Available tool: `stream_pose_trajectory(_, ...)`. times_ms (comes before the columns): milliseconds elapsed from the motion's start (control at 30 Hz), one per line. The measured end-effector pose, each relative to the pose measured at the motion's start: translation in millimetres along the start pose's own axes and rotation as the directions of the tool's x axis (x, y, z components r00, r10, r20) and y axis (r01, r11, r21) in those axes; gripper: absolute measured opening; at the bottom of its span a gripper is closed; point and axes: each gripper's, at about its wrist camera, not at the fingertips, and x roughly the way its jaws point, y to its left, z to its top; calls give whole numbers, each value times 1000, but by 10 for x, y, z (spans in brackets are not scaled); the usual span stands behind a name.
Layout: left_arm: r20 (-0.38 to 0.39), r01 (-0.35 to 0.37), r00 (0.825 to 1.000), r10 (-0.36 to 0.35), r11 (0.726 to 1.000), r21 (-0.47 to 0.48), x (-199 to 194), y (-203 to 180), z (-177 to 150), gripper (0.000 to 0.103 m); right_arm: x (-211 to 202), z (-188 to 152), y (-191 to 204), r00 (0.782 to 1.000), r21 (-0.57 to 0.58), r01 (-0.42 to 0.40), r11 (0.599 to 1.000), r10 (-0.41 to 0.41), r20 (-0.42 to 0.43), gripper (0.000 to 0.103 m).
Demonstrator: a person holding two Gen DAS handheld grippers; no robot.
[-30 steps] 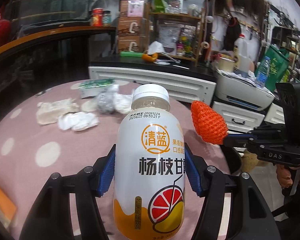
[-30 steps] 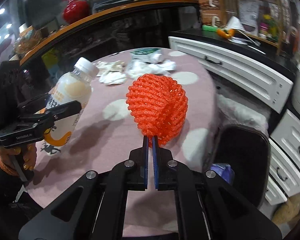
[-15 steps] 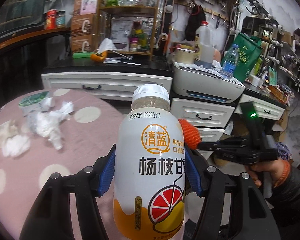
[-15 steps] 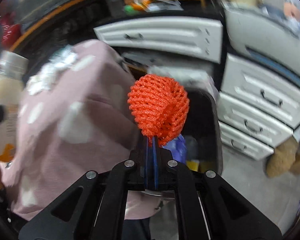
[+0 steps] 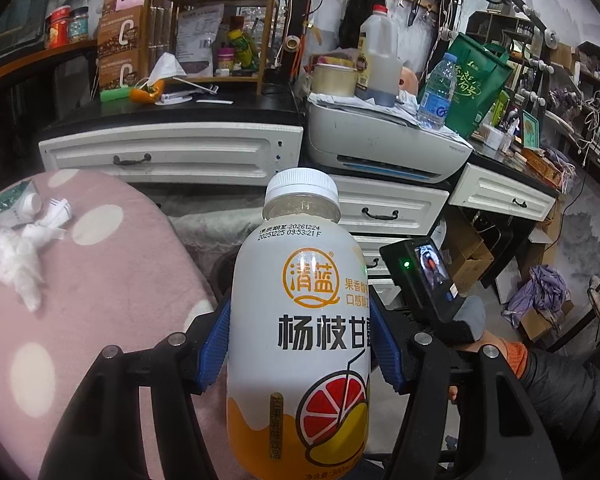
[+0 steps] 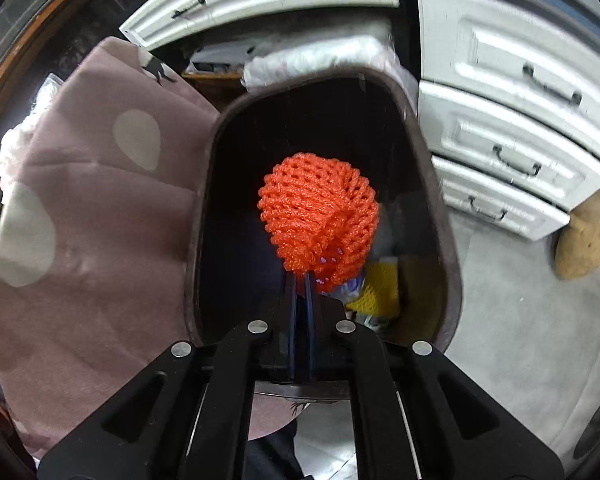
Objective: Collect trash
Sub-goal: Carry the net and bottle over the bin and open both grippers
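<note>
With the right hand-held gripper (image 6: 300,280) clenched on the orange foam net (image 6: 319,216) right above the dark bin's (image 6: 440,184) mouth, it should let go squarely over the opening, while the left hand-held gripper (image 5: 298,344) grasps the drink bottle (image 5: 300,320) beside the pink tabletop (image 5: 100,280), next to drop.

Right gripper (image 6: 299,280), pinching the orange foam net sleeve (image 6: 319,216), has moved from above the pink spotted tablecloth (image 6: 92,216) to over the dark bin (image 6: 432,184).

Dim indoor light, fisheye-bent edges, right view motion-blurred
</note>
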Motion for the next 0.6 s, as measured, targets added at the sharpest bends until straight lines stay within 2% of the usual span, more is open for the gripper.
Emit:
stream_pose_trajectory(33,-3,-6,1000,6,1000,-3,35,-21,-2,61,33,-7,-17,1000,8,4,1000,-4,-10,9)
stream_pose_trajectory(67,-8,-6,1000,6,1000,-6,62,-36,-2,61,52,-10,-42,1000,20,12,1000,-11,-20,16)
stream_pose_trajectory(133,-20,2,1000,-2,1000,-6,125,-79,-2,61,10,-9,-82,1000,41,16,999,-15,-7,36)
stream_pose_trajectory(167,-24,3,1000,-3,1000,0,148,-107,-3,61,-28,-5,-101,1000,50,17,999,-17,10,53)
stream_pose_trajectory(200,-27,2,1000,-2,1000,8,173,-137,-2,61,-80,-4,-122,999,60,29,998,-31,34,62)
stream_pose_trajectory(300,-50,1,999,1,1000,24,282,-234,5,61,-311,16,-193,989,96,88,991,-99,113,68)
stream_pose_trajectory(400,-92,-1,996,2,1000,13,437,-278,32,61,-588,31,-336,967,178,119,977,-154,201,73)
stream_pose_trajectory(600,-233,4,972,-15,999,-45,930,-353,10,61,-1165,-7,-537,891,299,150,943,-259,373,77)
